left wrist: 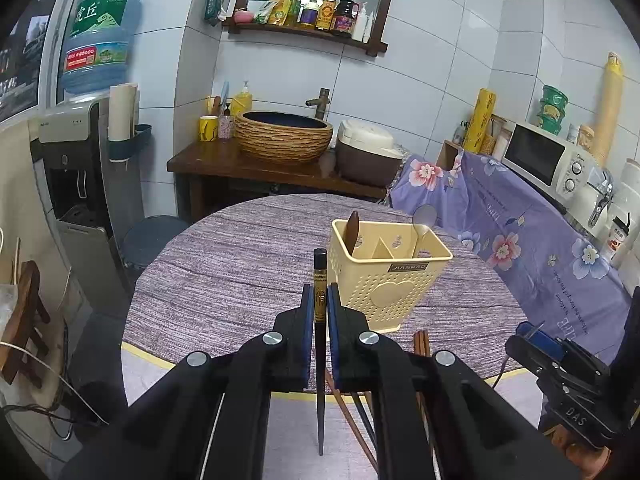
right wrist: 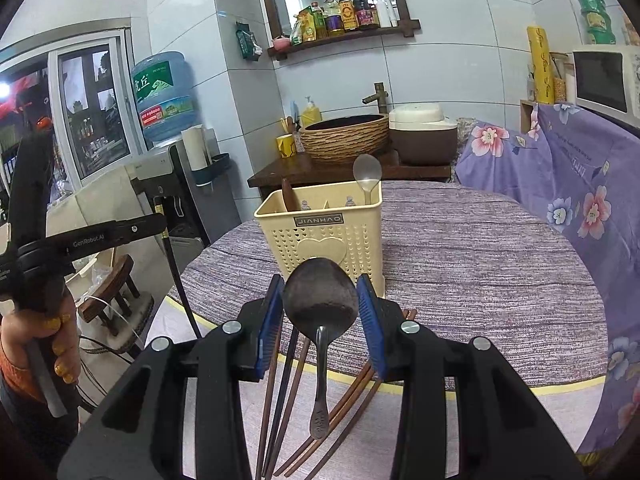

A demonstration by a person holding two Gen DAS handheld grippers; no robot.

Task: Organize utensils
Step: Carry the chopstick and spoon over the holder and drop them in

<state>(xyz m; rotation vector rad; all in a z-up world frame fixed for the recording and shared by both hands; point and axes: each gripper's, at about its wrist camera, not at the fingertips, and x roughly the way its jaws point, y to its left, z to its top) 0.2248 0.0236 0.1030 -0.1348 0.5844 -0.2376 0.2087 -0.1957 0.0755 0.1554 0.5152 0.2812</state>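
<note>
Chopstick [left wrist: 320, 280] clamped upright between left gripper [left wrist: 319, 308] fingers.

The left wrist camera looks forward along its fingers [left wrist: 308, 312] from low over the near edge of the round desk [left wrist: 224, 264], with the cream utensil holder [left wrist: 390, 276] close ahead at about one o'clock. The right wrist camera faces the same way from just as near, the holder [right wrist: 320, 232] at twelve o'clock. Both views share the holder, desk, sink basin [left wrist: 283, 134] and wall shelf [left wrist: 308, 34].
</note>
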